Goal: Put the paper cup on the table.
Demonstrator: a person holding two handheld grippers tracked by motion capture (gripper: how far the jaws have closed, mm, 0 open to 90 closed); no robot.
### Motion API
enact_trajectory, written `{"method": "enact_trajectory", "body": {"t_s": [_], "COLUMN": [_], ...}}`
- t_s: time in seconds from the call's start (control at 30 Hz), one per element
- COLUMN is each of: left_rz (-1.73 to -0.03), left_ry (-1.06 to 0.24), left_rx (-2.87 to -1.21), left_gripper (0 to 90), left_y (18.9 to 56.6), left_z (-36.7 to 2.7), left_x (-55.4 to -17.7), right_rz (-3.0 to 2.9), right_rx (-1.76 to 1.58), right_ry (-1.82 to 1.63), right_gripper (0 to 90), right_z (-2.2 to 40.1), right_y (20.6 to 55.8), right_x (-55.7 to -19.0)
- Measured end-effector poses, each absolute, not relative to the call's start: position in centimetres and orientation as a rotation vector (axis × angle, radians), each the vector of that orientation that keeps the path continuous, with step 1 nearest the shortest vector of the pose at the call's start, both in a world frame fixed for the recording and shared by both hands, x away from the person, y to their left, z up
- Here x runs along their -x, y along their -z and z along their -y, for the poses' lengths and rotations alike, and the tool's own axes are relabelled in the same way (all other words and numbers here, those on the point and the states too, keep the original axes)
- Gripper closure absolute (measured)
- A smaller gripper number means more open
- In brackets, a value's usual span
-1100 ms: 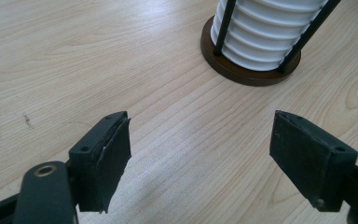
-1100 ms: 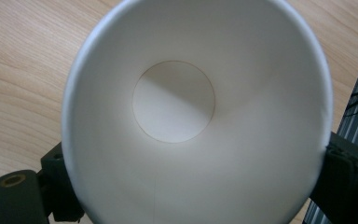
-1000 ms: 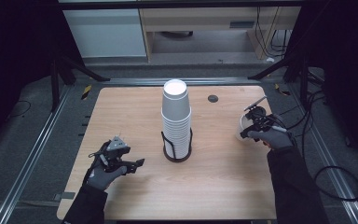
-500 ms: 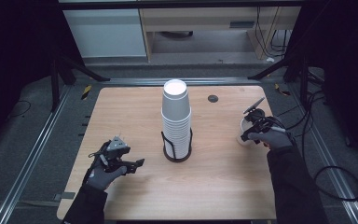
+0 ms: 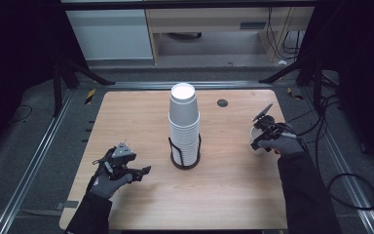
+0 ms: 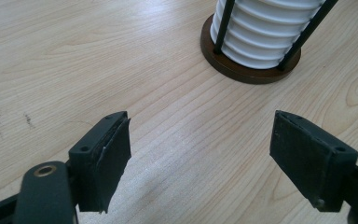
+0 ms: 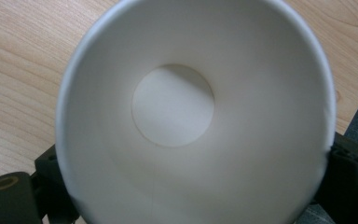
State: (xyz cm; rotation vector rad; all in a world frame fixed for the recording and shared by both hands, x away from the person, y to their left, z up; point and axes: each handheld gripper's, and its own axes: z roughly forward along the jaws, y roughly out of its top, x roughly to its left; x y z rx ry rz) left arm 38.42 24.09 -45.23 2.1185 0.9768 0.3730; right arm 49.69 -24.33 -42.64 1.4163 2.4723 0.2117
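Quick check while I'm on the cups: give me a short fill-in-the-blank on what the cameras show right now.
1. The stack of white cups stands inverted in a black wire ____ in the middle of the table.
2. The single cup is at the ____ gripper.
3. The left gripper has ____ between its fingers.
4. The single cup's inside is ____.

Missing words: holder; right; nothing; empty

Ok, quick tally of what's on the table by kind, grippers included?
Cup stack in its black holder: 1
Loose white cup between the right gripper's jaws: 1
Grippers: 2, left gripper and right gripper
Black round cap set in the table: 1
Total: 5
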Motion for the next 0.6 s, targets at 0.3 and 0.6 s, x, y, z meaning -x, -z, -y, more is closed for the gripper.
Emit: {"method": "enact_trajectory", "body": {"t_s": [0.3, 0.6], "left_rz": [-0.976, -0.978], "left_ry": [-0.37, -0.374], "left_rx": [-2.12, -2.112], "left_gripper": [19.4, 19.4], "left_y": [45.3, 45.1], "left_z": [-24.1, -24.2], "left_x": [-38.4, -38.4], "right_rz": [-2.459, -2.363], "right_rx": [-1.381, -1.389], "right_ry": [-0.214, -0.423], "right_gripper": [5.3, 1.7], "right_z": [23.8, 24.1], "right_y": [42.7, 40.1], "right_x": [-49.7, -48.6]}}
